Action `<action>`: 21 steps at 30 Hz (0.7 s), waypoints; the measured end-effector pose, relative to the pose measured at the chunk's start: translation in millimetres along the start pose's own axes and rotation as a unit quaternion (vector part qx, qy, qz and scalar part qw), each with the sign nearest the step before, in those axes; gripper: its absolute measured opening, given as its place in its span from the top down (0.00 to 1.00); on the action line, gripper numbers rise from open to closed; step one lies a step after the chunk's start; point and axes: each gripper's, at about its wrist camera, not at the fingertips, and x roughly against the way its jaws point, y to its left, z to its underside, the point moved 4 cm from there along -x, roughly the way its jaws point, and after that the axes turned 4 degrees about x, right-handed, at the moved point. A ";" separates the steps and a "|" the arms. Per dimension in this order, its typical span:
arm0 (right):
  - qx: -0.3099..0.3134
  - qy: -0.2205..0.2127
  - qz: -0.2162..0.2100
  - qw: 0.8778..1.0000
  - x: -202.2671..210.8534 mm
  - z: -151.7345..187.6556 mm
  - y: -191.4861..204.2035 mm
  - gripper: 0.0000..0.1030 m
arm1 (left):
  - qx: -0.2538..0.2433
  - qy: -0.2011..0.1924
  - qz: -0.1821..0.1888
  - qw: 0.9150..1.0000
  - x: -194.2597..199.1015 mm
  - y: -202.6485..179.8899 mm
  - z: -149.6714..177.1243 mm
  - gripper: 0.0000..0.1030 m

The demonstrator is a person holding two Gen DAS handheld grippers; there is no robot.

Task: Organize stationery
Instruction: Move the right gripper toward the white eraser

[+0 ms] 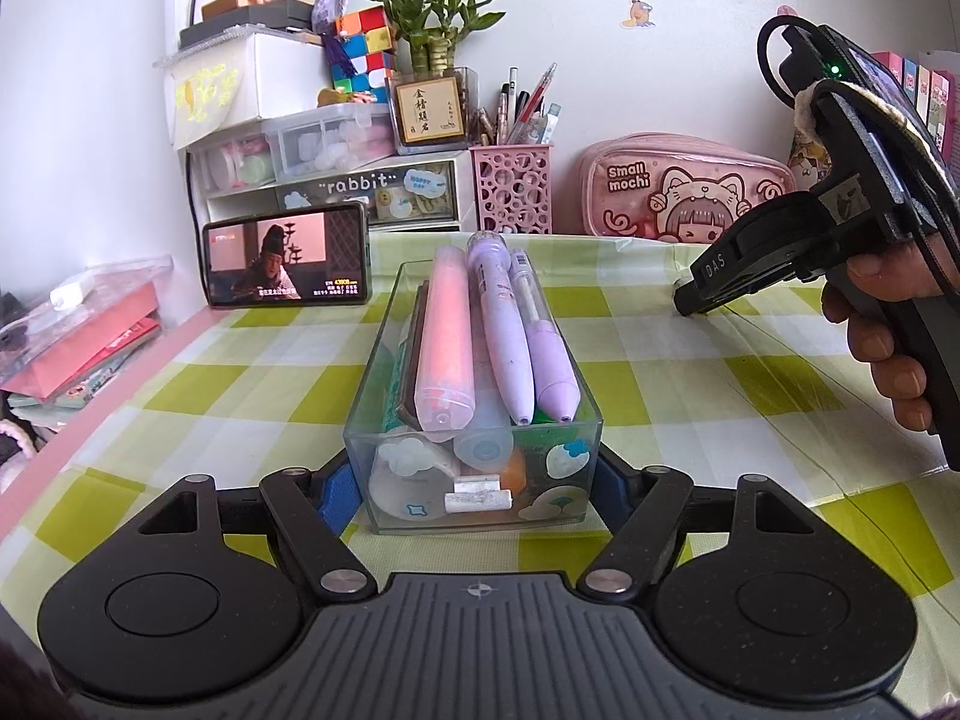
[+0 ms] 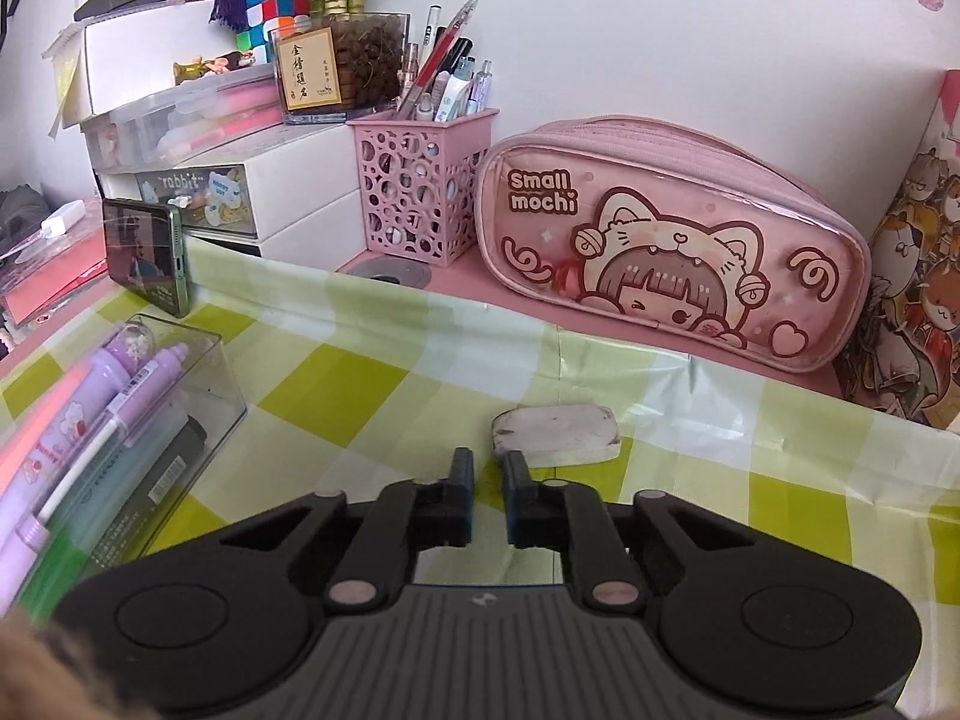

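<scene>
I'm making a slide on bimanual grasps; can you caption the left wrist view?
Left gripper clamps the clear stationery box on the checked cloth; right gripper points down beside it.

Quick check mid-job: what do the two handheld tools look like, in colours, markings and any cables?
Both are black: ribbed grey top plate, round discs at each side, silver pivot pins, blue finger pads. The left tool bears a small cross mark on its plate. Seen from the left wrist, the right tool has "DAS" lettering, a pistol handle, a looped black cable, a green light and a strap.

Pencil case [image 2: 672,240]: "Small mochi"
Drawer unit [image 1: 360,183]: "rabbit"
Right gripper [image 1: 690,300]: "DAS"
Plant card [image 1: 429,111]: Chinese characters
</scene>
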 end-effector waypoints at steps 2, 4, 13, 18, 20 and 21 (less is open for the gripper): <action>0.001 0.000 -0.004 1.000 0.5 -0.3 1.7 0.88 | 0.000 0.000 0.000 1.000 -0.1 -0.3 0.4 0.29; 0.001 -0.002 -0.003 1.000 1.2 0.2 2.1 0.87 | -0.001 -0.001 -0.001 1.000 -0.2 -0.5 0.6 0.29; -0.006 -0.029 0.019 0.999 14.5 0.1 -20.9 0.62 | -0.003 -0.002 -0.002 1.000 0.0 -1.5 1.4 0.29; 0.003 -0.010 0.019 1.000 8.0 1.6 -21.9 0.59 | -0.003 -0.001 -0.002 1.000 0.0 -1.8 1.4 0.29; 0.005 0.000 0.019 1.000 2.8 1.5 -19.1 0.56 | -0.002 -0.001 -0.002 1.000 0.0 -1.4 1.4 0.29; 0.003 0.000 0.023 1.000 1.0 1.0 -18.7 0.55 | -0.002 -0.001 -0.002 1.000 0.0 -1.5 1.4 0.29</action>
